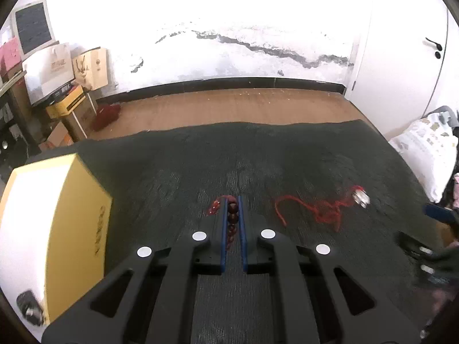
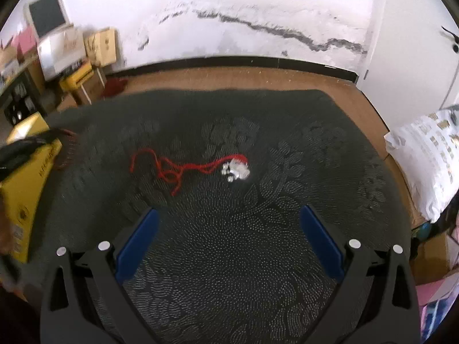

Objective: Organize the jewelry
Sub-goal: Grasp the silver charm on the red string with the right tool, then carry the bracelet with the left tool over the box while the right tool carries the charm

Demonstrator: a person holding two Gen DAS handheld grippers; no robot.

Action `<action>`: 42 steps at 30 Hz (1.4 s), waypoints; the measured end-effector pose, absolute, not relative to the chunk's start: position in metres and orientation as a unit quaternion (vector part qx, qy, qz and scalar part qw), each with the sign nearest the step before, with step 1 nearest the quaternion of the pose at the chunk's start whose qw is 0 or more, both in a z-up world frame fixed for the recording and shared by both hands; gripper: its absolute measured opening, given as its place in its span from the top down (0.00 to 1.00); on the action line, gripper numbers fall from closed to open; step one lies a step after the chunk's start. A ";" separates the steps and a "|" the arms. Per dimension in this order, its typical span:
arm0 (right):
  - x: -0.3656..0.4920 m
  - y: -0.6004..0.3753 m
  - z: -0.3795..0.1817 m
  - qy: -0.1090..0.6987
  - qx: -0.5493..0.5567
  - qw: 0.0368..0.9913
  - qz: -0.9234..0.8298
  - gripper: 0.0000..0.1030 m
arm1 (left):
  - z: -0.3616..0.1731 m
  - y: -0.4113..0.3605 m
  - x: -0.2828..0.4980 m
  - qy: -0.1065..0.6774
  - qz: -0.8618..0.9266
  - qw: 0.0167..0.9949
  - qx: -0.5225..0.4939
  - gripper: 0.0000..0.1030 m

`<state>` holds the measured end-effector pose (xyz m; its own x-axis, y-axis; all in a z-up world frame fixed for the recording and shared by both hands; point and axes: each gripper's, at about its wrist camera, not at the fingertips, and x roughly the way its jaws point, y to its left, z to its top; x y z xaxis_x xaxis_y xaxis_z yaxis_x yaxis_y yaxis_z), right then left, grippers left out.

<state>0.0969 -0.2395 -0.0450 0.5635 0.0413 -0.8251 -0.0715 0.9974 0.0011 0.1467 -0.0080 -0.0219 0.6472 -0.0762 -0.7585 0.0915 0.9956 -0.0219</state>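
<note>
My left gripper (image 1: 232,200) is shut on a dark red bead bracelet (image 1: 232,215), held between its blue pads over the dark mat. A red cord necklace (image 1: 315,209) with a silver pendant (image 1: 361,197) lies on the mat to its right. In the right wrist view the same red cord (image 2: 175,169) and silver pendant (image 2: 236,169) lie ahead of my right gripper (image 2: 229,218), which is open and empty, well short of them. A yellow box (image 1: 71,229) stands at the left; it also shows in the right wrist view (image 2: 25,177).
The dark patterned mat (image 2: 258,258) covers a wooden surface (image 1: 229,106). A white pillow (image 2: 424,163) lies at the right edge. Stacked boxes and a monitor (image 1: 51,66) stand at the back left. The right gripper shows at the right edge of the left wrist view (image 1: 439,215).
</note>
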 end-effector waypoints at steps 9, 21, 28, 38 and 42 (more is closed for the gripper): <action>0.133 -0.218 -0.110 0.512 -0.048 0.857 0.047 0.08 | -0.015 -0.011 0.111 0.433 -0.086 0.897 0.020 0.93; 0.188 -0.229 -0.124 0.490 -0.039 0.868 0.070 0.16 | -0.028 0.010 0.114 0.448 -0.073 0.891 0.019 0.93; 0.187 -0.226 -0.111 0.496 -0.038 0.864 0.075 0.74 | -0.025 0.013 0.116 0.448 -0.067 0.892 0.015 0.93; 0.158 -0.209 -0.032 0.461 -0.012 0.883 0.087 0.75 | -0.006 0.017 0.111 0.435 -0.063 0.898 0.012 0.93; 0.138 -0.186 0.020 0.429 -0.013 0.897 0.111 0.75 | 0.014 0.038 0.106 0.425 -0.048 0.904 -0.005 0.93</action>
<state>0.1383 -0.1860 0.0199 0.6079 0.1877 -0.7715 -0.2098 0.9751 0.0720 0.1059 0.0379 0.0142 0.6343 -0.0918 -0.7676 0.0825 0.9953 -0.0508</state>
